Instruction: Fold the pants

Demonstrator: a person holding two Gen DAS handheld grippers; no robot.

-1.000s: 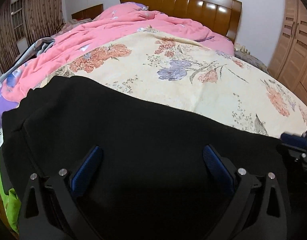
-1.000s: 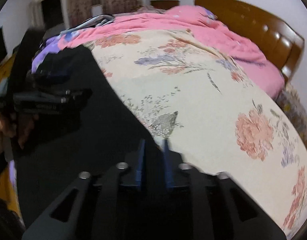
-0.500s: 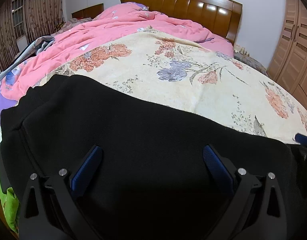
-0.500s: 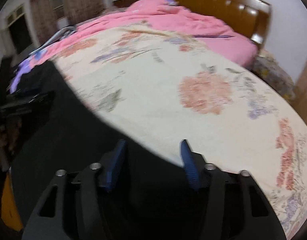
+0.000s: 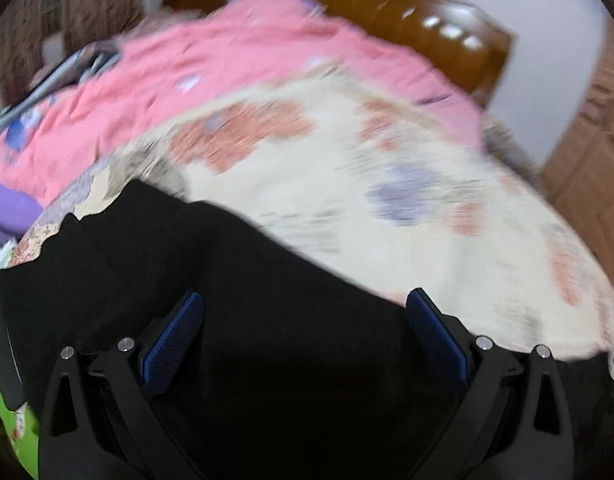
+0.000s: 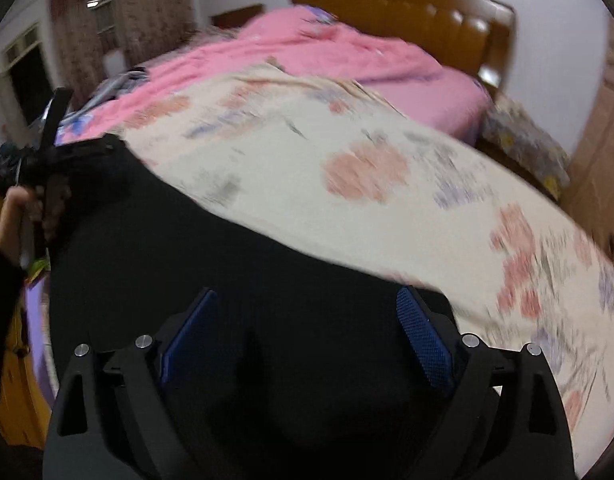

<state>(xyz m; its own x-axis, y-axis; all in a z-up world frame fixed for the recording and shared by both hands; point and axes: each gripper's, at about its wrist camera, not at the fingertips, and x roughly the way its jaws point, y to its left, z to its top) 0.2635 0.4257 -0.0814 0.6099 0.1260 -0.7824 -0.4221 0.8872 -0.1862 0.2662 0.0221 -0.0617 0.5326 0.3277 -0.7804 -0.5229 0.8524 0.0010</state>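
Note:
The black pants [image 5: 235, 280] lie flat along the near edge of the bed and also show in the right wrist view [image 6: 195, 248]. My left gripper [image 5: 303, 300] is open and empty, just above the pants' left part. My right gripper [image 6: 307, 296] is open and empty over the pants' right end. The left gripper and the hand that holds it show at the far left of the right wrist view [image 6: 47, 164]. Both views are blurred by motion.
A cream floral quilt [image 5: 387, 184] covers the bed beyond the pants, with a pink quilt [image 5: 227, 60] behind it. A wooden headboard [image 6: 407, 16] stands at the back. A wooden wardrobe [image 5: 595, 140] is at the right. Curtains [image 6: 147, 8] hang at the left.
My right gripper was shut on the pants' edge one second ago; it has opened wide and let go. Both grippers have swung, so both views now blur. The pants lie flat.

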